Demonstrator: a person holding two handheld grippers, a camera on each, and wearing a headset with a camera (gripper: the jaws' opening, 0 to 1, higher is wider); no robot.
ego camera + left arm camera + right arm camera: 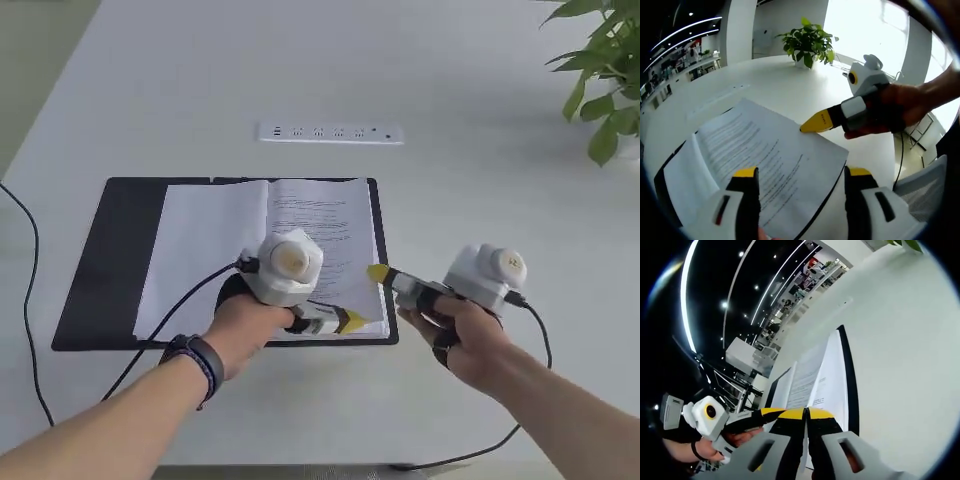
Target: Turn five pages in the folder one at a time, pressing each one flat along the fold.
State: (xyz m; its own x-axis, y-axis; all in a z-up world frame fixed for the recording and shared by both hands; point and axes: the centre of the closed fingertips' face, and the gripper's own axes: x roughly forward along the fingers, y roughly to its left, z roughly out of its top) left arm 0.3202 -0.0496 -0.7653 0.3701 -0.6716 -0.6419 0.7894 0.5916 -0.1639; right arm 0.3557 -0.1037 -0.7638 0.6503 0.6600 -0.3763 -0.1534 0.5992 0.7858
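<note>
Your left tongs (802, 172) hang released, jaws wide apart, over the lower right corner of the printed page (320, 225). That page belongs to the open folder (115, 260), which lies flat on the white table (480, 170). Your right tongs (378, 272) are clenched, yellow tips together at the page's right edge. I cannot tell whether they pinch any paper.

Head view above the near edge, looking down and forward over the tabletop (480, 60), left gripper view low over the folder (100, 270), facing right toward the far plant (605, 70), right gripper view low, rolled, facing left, all sharing the folder.
</note>
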